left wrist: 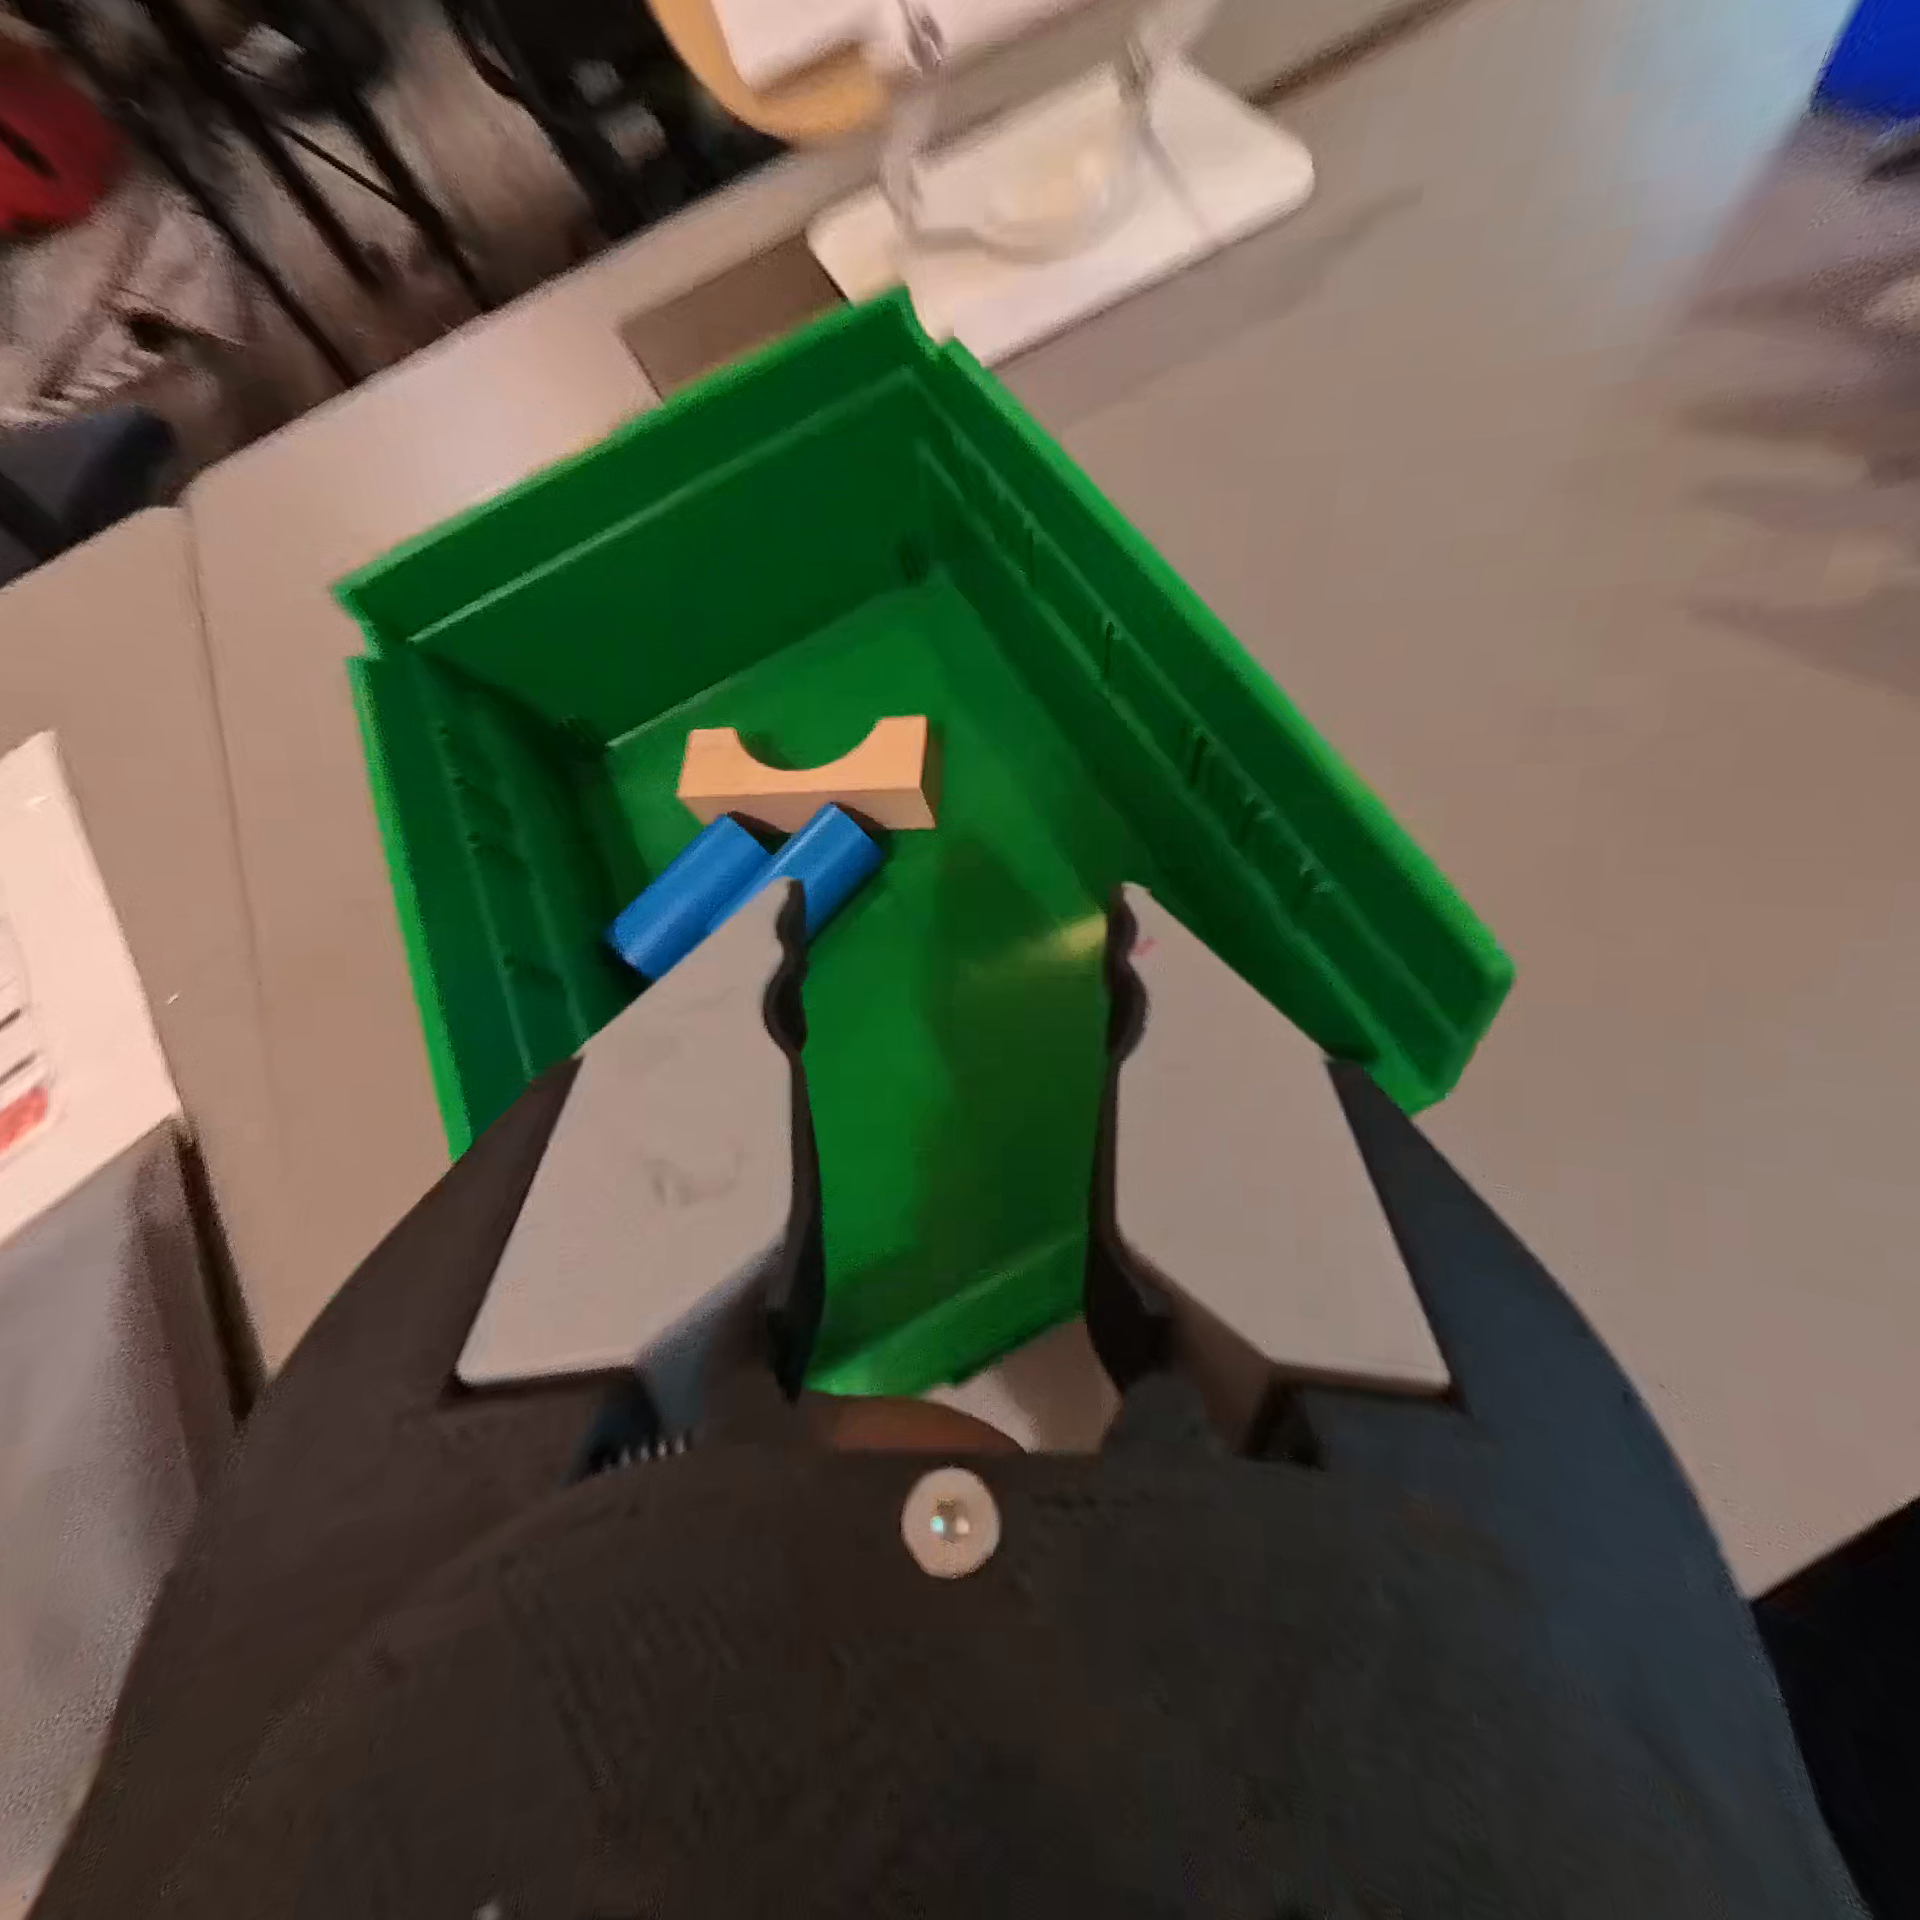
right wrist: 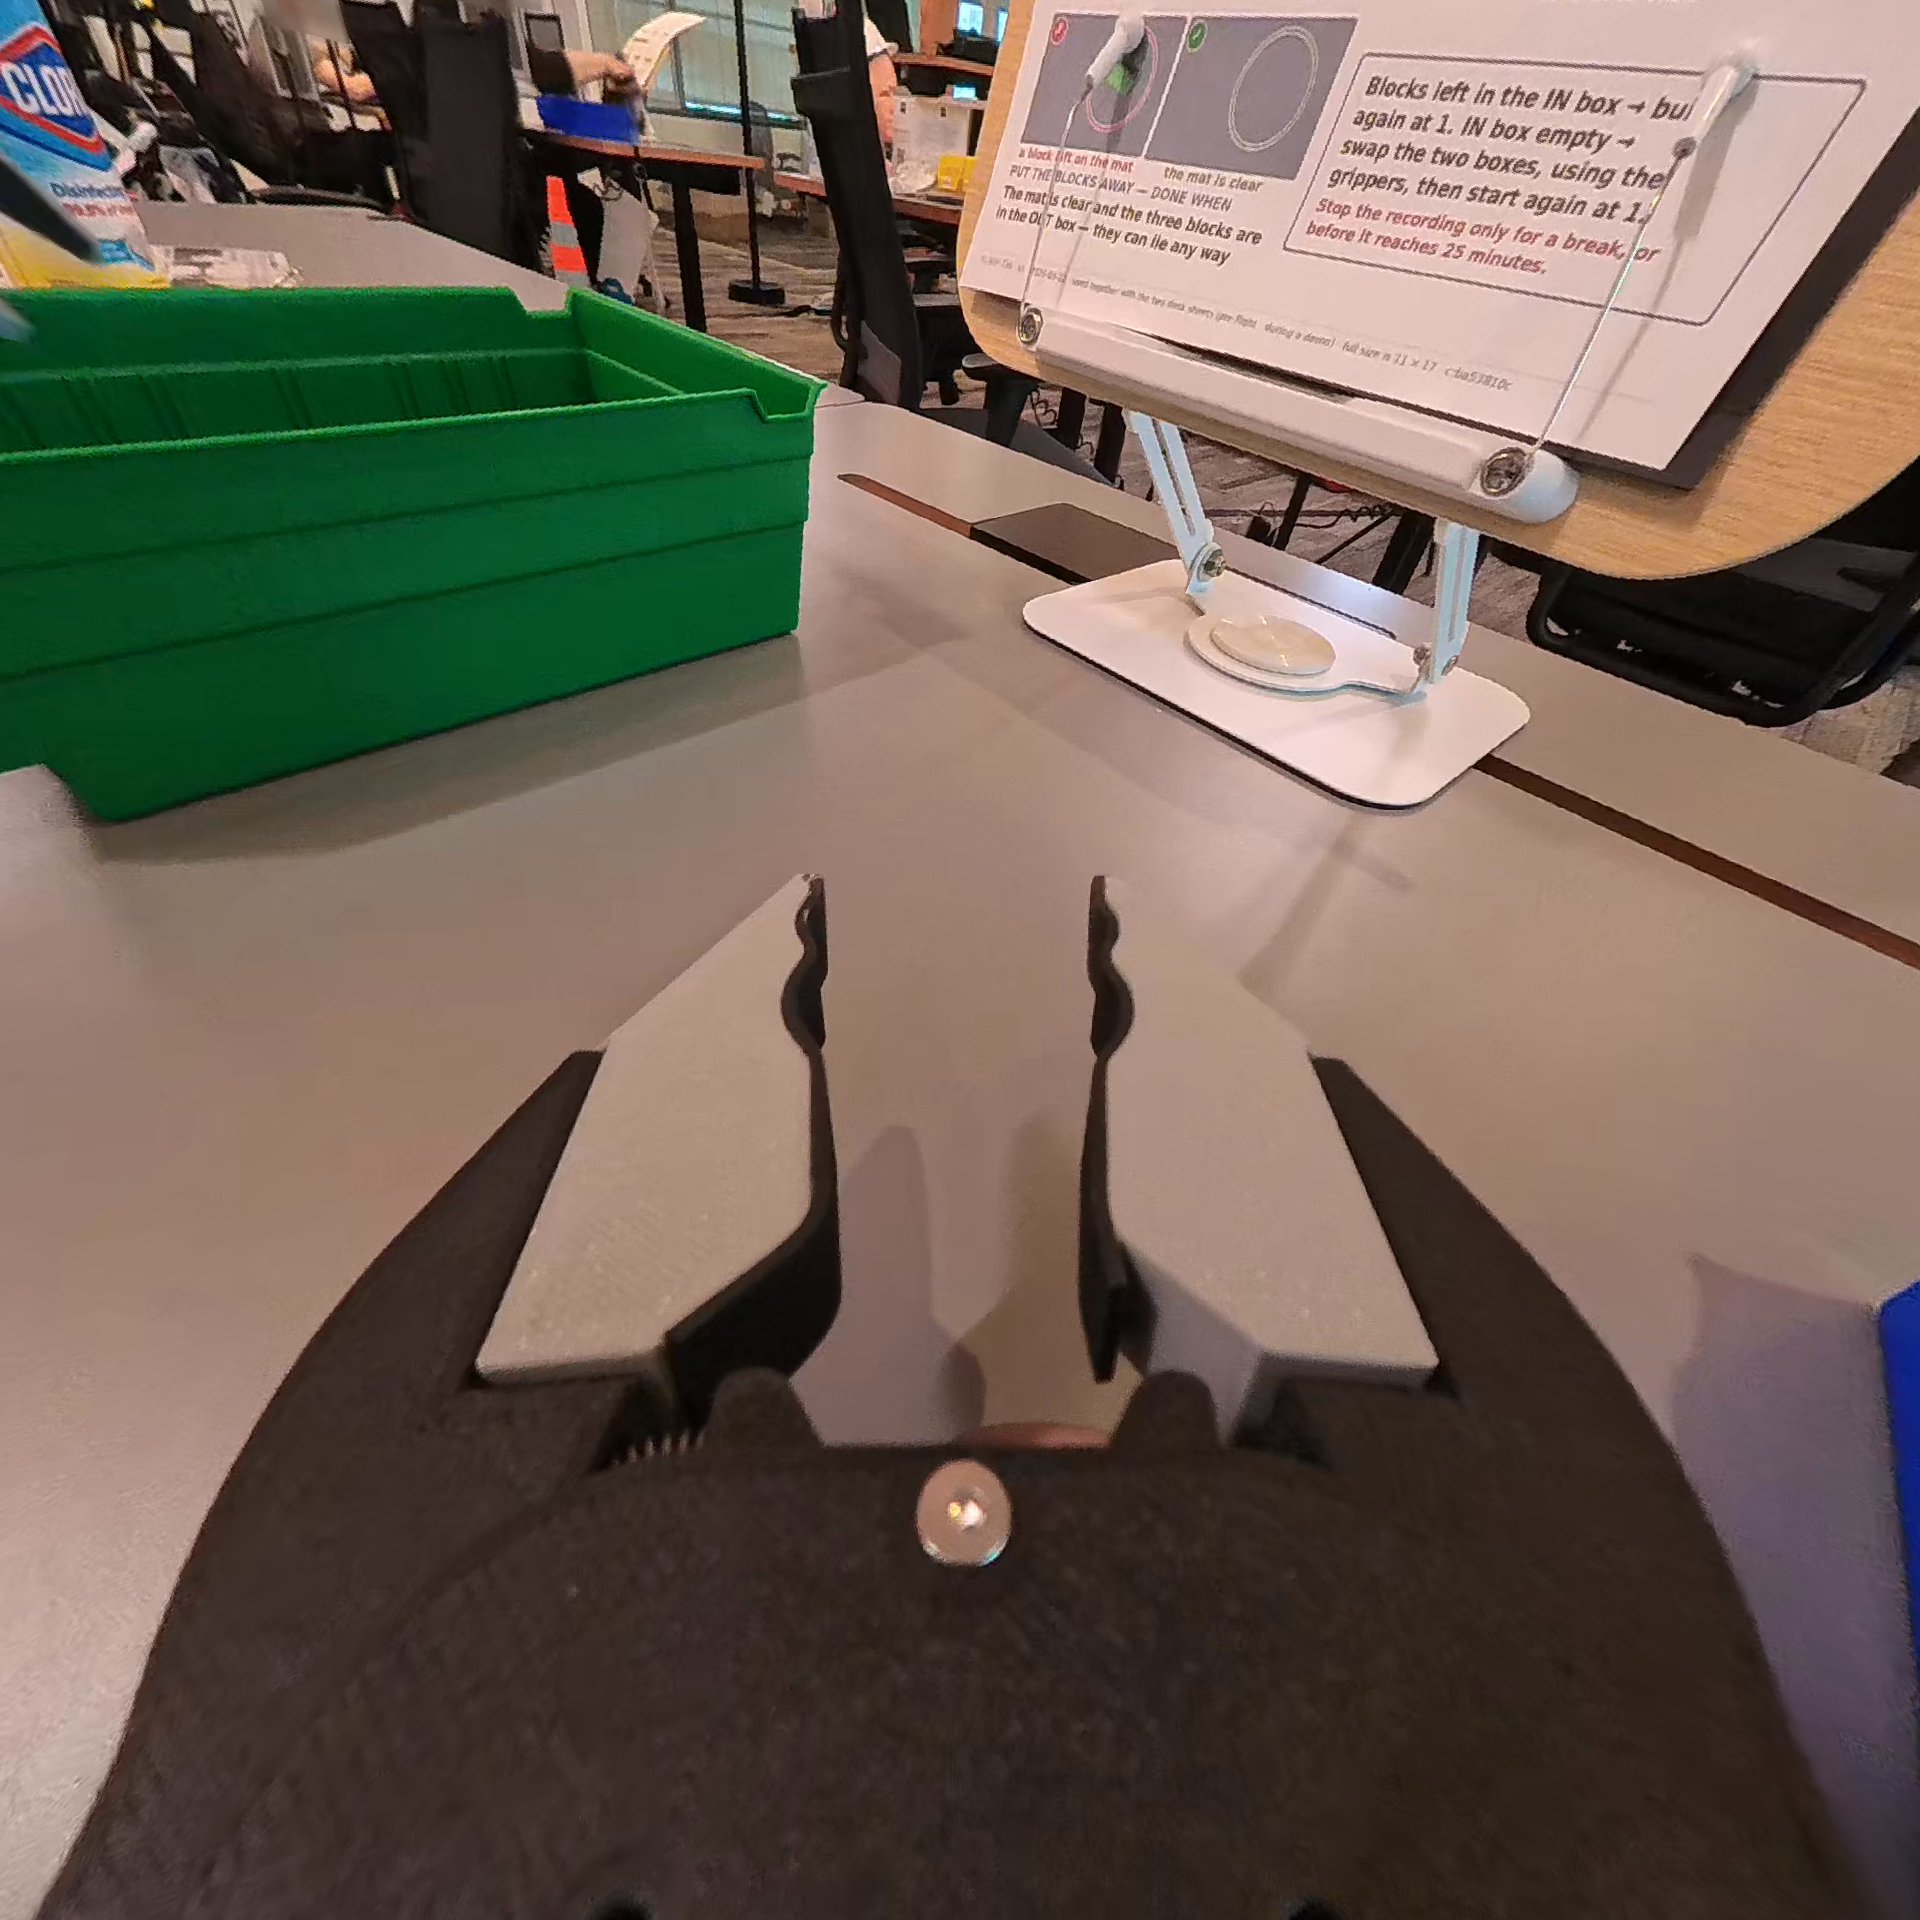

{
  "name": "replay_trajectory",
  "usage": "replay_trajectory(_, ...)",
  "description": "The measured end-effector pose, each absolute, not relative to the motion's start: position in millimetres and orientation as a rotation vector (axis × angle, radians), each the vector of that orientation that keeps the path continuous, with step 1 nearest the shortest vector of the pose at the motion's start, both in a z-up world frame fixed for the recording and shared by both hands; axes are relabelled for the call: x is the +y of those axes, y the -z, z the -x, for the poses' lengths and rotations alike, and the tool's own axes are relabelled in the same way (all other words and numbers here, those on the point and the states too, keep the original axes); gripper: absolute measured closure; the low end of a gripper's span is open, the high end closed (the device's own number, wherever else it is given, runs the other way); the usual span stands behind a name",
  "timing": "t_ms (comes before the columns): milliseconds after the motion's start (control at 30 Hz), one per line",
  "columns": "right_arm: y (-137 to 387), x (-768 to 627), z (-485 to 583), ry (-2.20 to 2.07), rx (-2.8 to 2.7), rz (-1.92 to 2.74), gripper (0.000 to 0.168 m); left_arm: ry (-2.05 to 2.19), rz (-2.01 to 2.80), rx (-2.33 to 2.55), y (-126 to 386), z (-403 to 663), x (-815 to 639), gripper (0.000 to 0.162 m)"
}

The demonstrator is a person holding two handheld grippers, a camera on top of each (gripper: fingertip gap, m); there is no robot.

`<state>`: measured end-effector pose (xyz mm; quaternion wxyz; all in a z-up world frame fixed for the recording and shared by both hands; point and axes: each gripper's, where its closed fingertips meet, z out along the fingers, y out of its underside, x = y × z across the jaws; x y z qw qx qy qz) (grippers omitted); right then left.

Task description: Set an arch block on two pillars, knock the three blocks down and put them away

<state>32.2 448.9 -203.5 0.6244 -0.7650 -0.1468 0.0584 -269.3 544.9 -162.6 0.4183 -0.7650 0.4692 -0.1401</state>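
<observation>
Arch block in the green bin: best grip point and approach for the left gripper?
Judging by its pose, from above, across the two long flat sides. The arch block lies flat in the green bin, notch facing the far wall, blue pillars touching its near side. The left gripper is open above the bin.

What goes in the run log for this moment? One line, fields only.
left gripper: open, empty, above green bin | right gripper: open, empty, over table | arch block, two blue pillars: lying in bin

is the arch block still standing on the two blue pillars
No, the arch block lies flat on the floor of the green bin, with both blue pillars lying on their sides beside it.
</observation>
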Motion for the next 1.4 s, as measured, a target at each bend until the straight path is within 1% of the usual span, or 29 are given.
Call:
replay_trajectory(33,204.1,449.5,-32.0,-0.143,-0.335,1.761,0.120,0.347,1.947,1.255,173.4,263.3,553.1,0.114)
replay_trajectory(67,204.7,449.7,-32.1,-0.151,-0.333,1.765,0.120,0.317,1.985,1.325,185.9,259.1,561.4,0.117)
replay_trajectory(100,204.4,449.5,-32.3,-0.160,-0.331,1.764,0.120,0.252,2.026,1.388,197.8,258.3,571.0,0.116)
replay_trajectory(167,201.9,448.5,-33.0,-0.174,-0.322,1.750,0.120,0.113,2.051,1.510,212.8,257.0,587.8,0.109)
replay_trajectory(200,201.6,448.3,-33.2,-0.181,-0.319,1.748,0.120,0.083,2.031,1.575,217.2,253.5,592.1,0.109)
replay_trajectory(267,202.7,449.1,-33.3,-0.191,-0.316,1.757,0.120,0.033,1.990,1.703,227.7,249.6,598.7,0.117)
replay_trajectory(300,203.6,449.6,-32.7,-0.197,-0.318,1.763,0.120,0.008,1.972,1.770,234.5,249.7,601.9,0.118)
replay_trajectory(367,203.9,451.0,-30.1,-0.216,-0.327,1.764,0.121,-0.077,1.948,1.870,247.8,255.1,613.5,0.125)
replay_trajectory(433,203.4,452.7,-27.9,-0.233,-0.334,1.761,0.121,-0.147,1.954,1.939,259.8,262.0,624.3,0.122)
replay_trajectory(500,202.8,454.2,-25.9,-0.247,-0.342,1.757,0.122,-0.224,1.988,1.993,271.3,271.9,633.7,0.124)
replay_trajectory(533,202.6,454.8,-24.7,-0.253,-0.346,1.756,0.122,-0.231,2.010,2.015,275.2,273.5,635.0,0.124)
replay_trajectory(567,202.8,455.4,-23.8,-0.257,-0.351,1.757,0.122,-0.202,2.017,2.031,276.5,270.2,633.7,0.131)
replay_trajectory(600,203.1,456.2,-23.2,-0.259,-0.354,1.759,0.122,-0.172,2.011,2.038,276.9,265.7,632.0,0.132)
replay_trajectory(767,203.9,456.9,-21.4,-0.273,-0.362,1.766,0.123,0.116,2.128,2.080,281.5,253.5,593.8,0.132)
replay_trajectory(1000,202.5,453.4,-14.6,-0.254,-0.409,1.757,0.124,0.070,2.058,1.918,277.8,255.0,594.5,0.132)
replay_trajectory(1067,202.8,451.6,-11.8,-0.249,-0.429,1.755,0.124,0.025,1.959,1.841,270.9,253.5,597.4,0.132)
replay_trajectory(1167,203.3,449.0,-5.6,-0.269,-0.459,1.752,0.125,0.161,1.893,1.612,240.8,240.7,592.2,0.132)
replay_trajectory(1300,196.2,443.0,7.5,-0.372,-0.496,1.719,0.122,0.296,1.700,1.297,165.1,220.3,577.8,0.133)
replay_trajectory(1400,179.2,433.2,19.3,-0.533,-0.491,1.659,0.119,0.492,1.450,1.177,100.1,183.9,525.1,0.132)
